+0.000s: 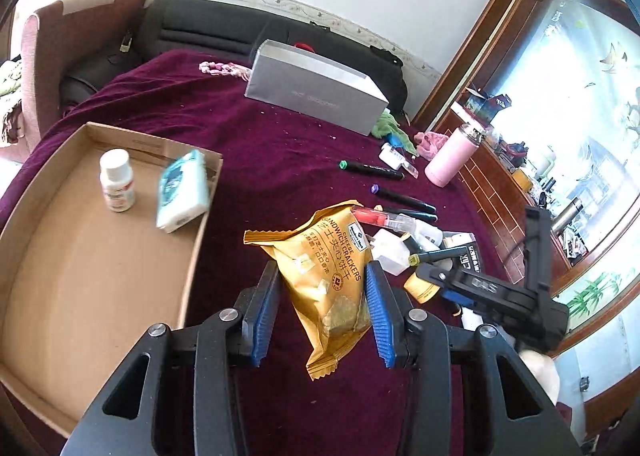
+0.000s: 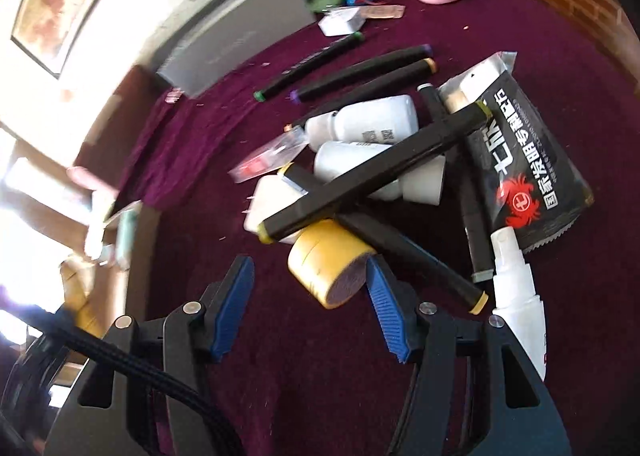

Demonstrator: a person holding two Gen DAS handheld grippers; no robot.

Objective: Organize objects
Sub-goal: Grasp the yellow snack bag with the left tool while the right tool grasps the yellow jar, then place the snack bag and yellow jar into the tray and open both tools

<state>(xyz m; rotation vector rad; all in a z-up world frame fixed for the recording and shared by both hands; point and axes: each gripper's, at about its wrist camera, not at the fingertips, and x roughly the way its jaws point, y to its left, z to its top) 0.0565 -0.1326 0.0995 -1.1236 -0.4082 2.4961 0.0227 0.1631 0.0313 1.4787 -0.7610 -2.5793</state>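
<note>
Left tool (image 1: 322,308): angled downward, clamped on cracker packet (image 1: 324,268), held clear of the tabletop (image 1: 260,143).
Cardboard tray (image 1: 100,256): left of it.
Right tool (image 2: 308,308): angled downward, jaws apart, empty; tape roll (image 2: 326,268) just ahead.

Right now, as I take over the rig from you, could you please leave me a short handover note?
Left gripper: jaws shut on the yellow cheese sandwich crackers packet, lifted above the purple cloth.
Right gripper: jaws open, nothing held, low beside the yellow tape roll.
Done: white pill bottle and pale tissue pack are in the cardboard box.
Left: crackers, then the pile of black markers, white bottles, tape roll, black crab-print packet, spray bottle.
</note>
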